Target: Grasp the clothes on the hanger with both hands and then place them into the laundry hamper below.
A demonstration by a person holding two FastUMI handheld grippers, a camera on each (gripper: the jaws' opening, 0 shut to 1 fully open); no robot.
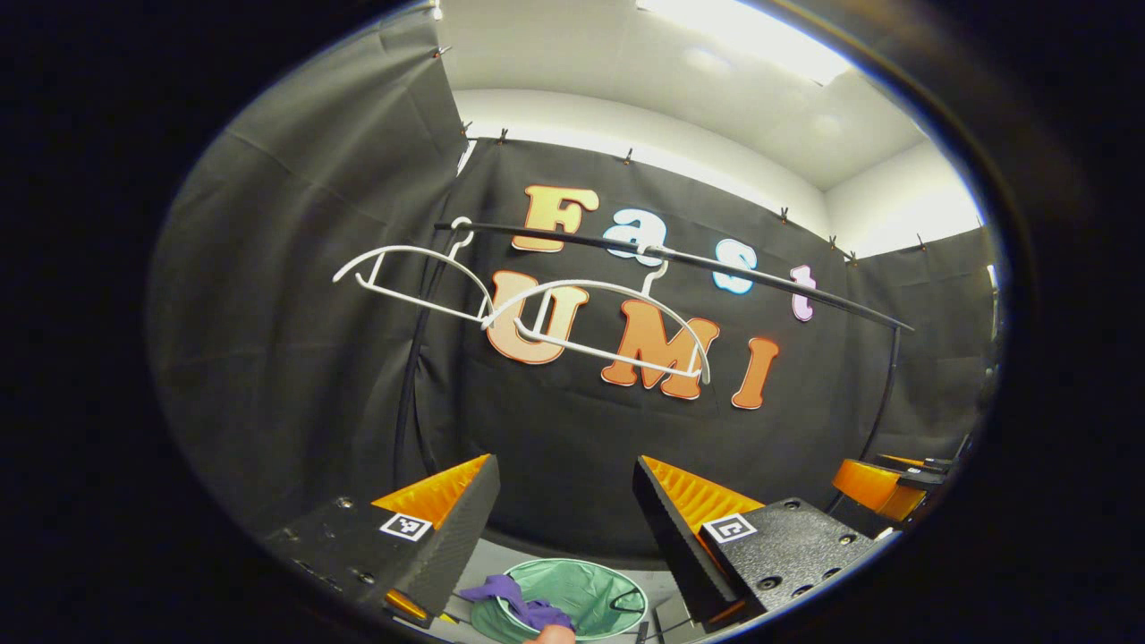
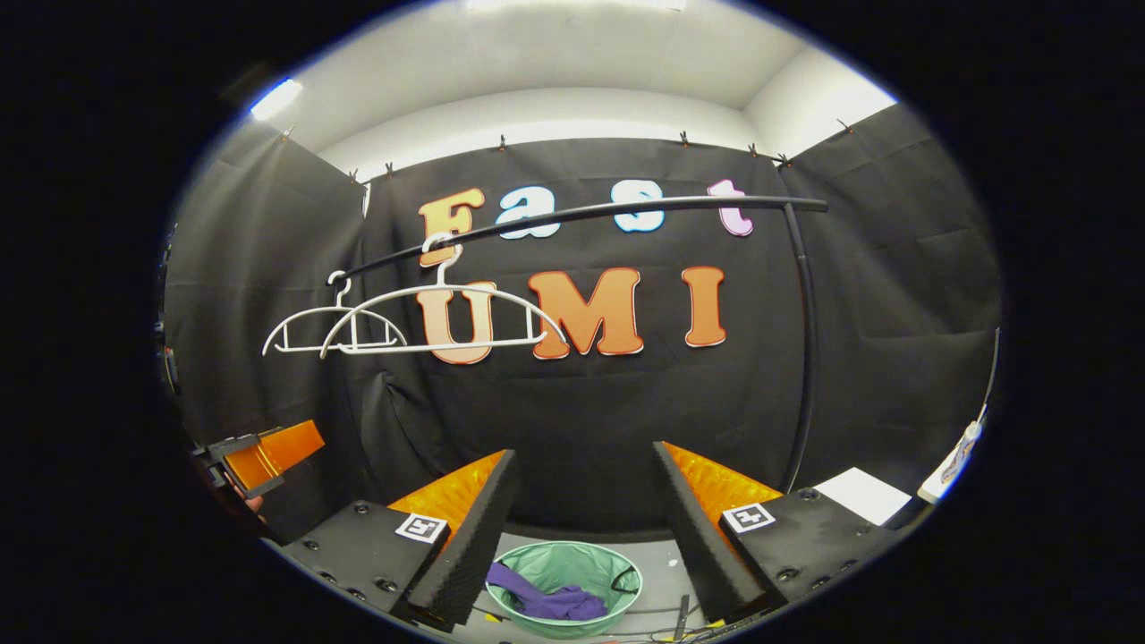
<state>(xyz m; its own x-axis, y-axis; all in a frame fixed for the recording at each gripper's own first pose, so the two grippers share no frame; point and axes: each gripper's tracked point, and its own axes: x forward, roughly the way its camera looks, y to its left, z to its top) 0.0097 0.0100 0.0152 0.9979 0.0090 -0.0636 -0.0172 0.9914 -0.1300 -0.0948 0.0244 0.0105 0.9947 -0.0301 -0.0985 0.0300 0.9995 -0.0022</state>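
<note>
Purple clothes (image 2: 546,601) lying in green laundry hamper (image 2: 617,568) on floor. Both white hangers (image 2: 447,317) bare on rail (image 2: 581,215). Left gripper (image 1: 564,528) and right gripper (image 2: 581,514) fingers wide apart, empty. Task judged complete.

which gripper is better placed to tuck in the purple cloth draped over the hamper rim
Left, probably: its view shows the purple cloth over the green mesh hamper's rim, right below the open left gripper.
</note>
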